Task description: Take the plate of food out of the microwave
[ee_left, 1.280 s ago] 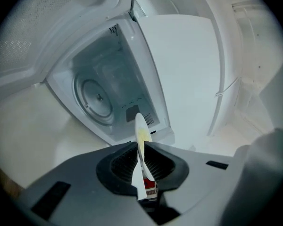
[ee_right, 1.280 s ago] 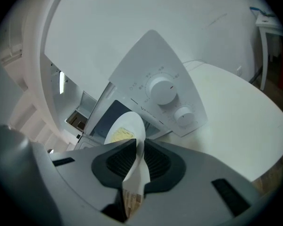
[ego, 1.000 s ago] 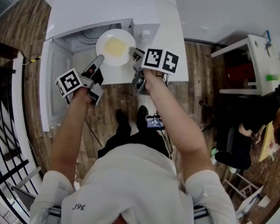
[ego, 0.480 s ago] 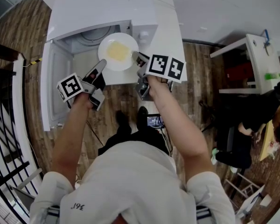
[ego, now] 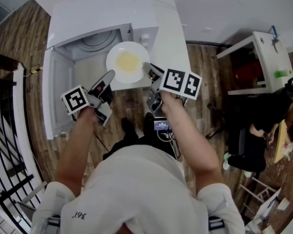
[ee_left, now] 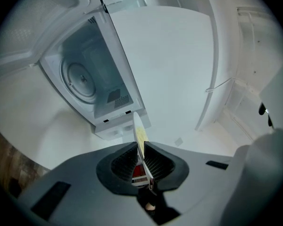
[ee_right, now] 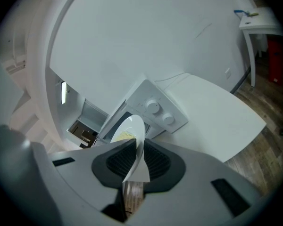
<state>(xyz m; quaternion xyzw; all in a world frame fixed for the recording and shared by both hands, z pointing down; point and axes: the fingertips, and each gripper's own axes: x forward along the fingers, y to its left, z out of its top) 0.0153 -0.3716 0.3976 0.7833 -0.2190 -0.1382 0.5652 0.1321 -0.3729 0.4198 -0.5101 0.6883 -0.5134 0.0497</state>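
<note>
A white plate (ego: 128,63) with a pale yellow patch of food (ego: 128,61) is held level in front of the open white microwave (ego: 93,38). My left gripper (ego: 110,75) is shut on the plate's left rim, and my right gripper (ego: 149,68) is shut on its right rim. In the left gripper view the plate (ee_left: 139,134) shows edge-on between the dark ribbed pads (ee_left: 126,159). The plate (ee_right: 130,132) also stands between the pads in the right gripper view, with the microwave's two knobs (ee_right: 159,113) behind it.
The microwave door (ego: 55,94) hangs open at the left. The microwave stands on a white table (ego: 173,38). Below are a wooden floor (ego: 210,77), a black railing (ego: 5,145) at the left and a white side table (ego: 263,57) at the right.
Both grippers have drawn the plate out of the microwave's cavity and towards me. The plate now hangs in front of the opening instead of inside it.
</note>
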